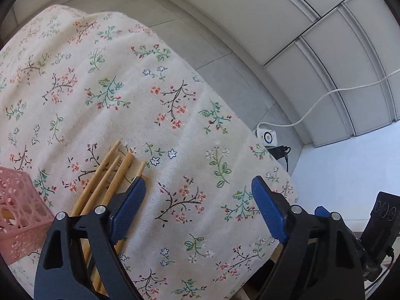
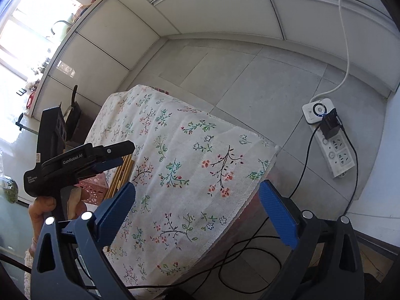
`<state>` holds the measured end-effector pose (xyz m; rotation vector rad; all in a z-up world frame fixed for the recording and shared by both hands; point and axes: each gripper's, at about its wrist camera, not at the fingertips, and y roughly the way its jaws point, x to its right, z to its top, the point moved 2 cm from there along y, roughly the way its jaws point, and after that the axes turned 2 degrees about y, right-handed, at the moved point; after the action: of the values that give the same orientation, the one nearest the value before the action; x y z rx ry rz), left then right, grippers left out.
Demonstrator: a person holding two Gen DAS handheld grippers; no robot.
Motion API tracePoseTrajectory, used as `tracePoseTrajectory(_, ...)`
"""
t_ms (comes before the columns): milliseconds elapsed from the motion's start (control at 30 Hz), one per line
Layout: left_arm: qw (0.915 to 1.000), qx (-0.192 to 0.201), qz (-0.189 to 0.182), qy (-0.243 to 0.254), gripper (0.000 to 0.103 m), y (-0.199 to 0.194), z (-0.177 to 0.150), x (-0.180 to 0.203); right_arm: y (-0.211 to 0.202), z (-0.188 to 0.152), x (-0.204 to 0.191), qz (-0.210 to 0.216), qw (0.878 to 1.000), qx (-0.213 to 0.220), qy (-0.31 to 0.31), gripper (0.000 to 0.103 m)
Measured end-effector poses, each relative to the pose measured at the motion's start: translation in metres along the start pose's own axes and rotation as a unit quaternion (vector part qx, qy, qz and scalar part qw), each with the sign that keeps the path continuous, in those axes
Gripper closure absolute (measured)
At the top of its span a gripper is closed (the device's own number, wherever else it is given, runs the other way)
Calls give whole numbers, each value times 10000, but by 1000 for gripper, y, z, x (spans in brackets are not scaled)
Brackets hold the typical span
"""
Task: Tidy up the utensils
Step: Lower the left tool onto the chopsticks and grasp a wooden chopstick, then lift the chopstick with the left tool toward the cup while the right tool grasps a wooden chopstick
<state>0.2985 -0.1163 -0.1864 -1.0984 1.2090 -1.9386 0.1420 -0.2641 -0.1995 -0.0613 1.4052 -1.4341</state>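
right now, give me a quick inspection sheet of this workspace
surface: floral tablecloth covering the table
job's things: bamboo chopsticks lying side by side on the cloth; pink basket beside them
clutter: nothing seen
grippers: left gripper open, one finger by the chopsticks, nothing between; right gripper open, empty
cables: white cord to power strip; black cable across the floor
surroundings: grey tiled floor, white wall panels
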Motion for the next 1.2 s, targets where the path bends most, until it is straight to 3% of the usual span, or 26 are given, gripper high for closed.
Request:
tracePoseTrajectory(233,9995,-251,194,-53,23,15,-1,-8,3,3,4,32,9999,-79,127,7)
tracePoseTrajectory(467,9972,-469,580,-76,49,19,-12,-14,7,5,9,63,9995,-105,282,7)
tracePoseTrajectory(600,9933,-488,1044,84,64,16,-23,-14,11,3,5,45,9996,-157,244,7)
tracePoseTrajectory(667,9903,-378,1330,168,77,15,-27,-12,12,1,4,34,9996,-167,227,7)
tracePoseTrajectory(833,9850,-59,1713,189,95,10,-40,-8,17,-1,-4,-52,9996,-239,128,7)
tracePoseTrajectory(1067,9865,357,1587,188,97,-38,-72,7,40,14,-40,-187,9988,-443,-76,7)
tracePoseTrajectory(1200,9843,819,1557,113,97,-85,-94,12,70,23,-76,-176,9960,-868,-134,7)
